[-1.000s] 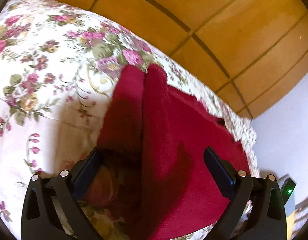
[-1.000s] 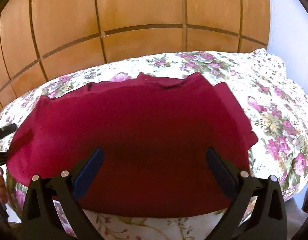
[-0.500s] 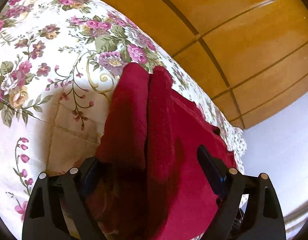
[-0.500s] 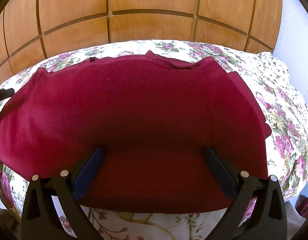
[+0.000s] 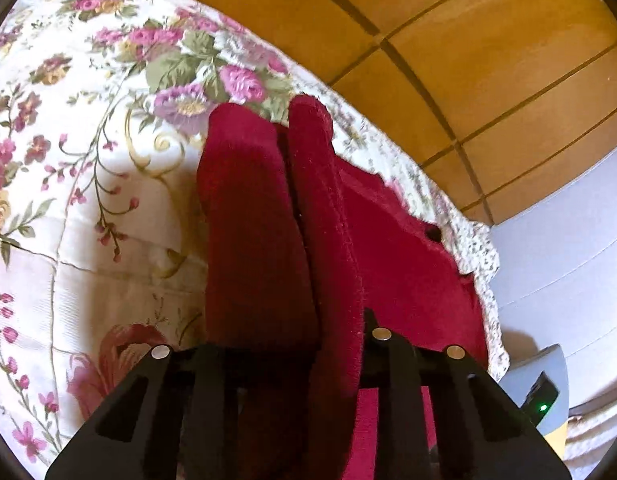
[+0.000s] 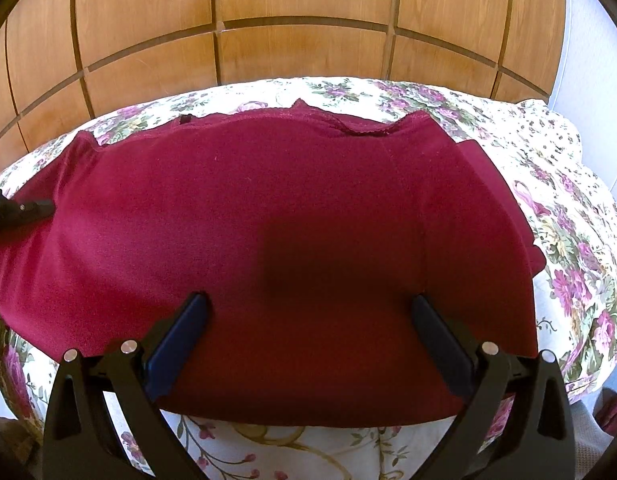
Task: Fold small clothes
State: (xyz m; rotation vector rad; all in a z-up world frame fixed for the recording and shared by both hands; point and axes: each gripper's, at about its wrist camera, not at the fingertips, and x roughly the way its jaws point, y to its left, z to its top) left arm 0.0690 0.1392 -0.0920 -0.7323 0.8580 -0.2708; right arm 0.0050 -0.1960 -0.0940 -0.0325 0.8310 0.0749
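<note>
A dark red garment [image 6: 288, 200] lies spread flat on the floral bedspread [image 6: 568, 240], neckline toward the far wall. In the left wrist view its side edge [image 5: 260, 240] stands up in two folds that run between the fingers of my left gripper [image 5: 288, 344]. Those jaws are closing and squeeze the bunched cloth; the pads are hidden by it. The left gripper's tip [image 6: 16, 212] also shows at the garment's left edge in the right wrist view. My right gripper [image 6: 308, 320] hovers open over the near hem, its blue pads [image 6: 180, 332] wide apart with nothing gripped.
A wooden panelled wall [image 6: 308, 0] rises right behind the bed. A pale wall [image 5: 568, 240] stands at the right. A grey device with a green light [image 5: 542, 400] sits beside the bed's near right edge. The bedspread [image 5: 68, 160] stretches out left of the garment.
The left gripper's jaws went from wide apart to pinched together on the garment's raised side edge. The right gripper came closer over the hem and stayed open.
</note>
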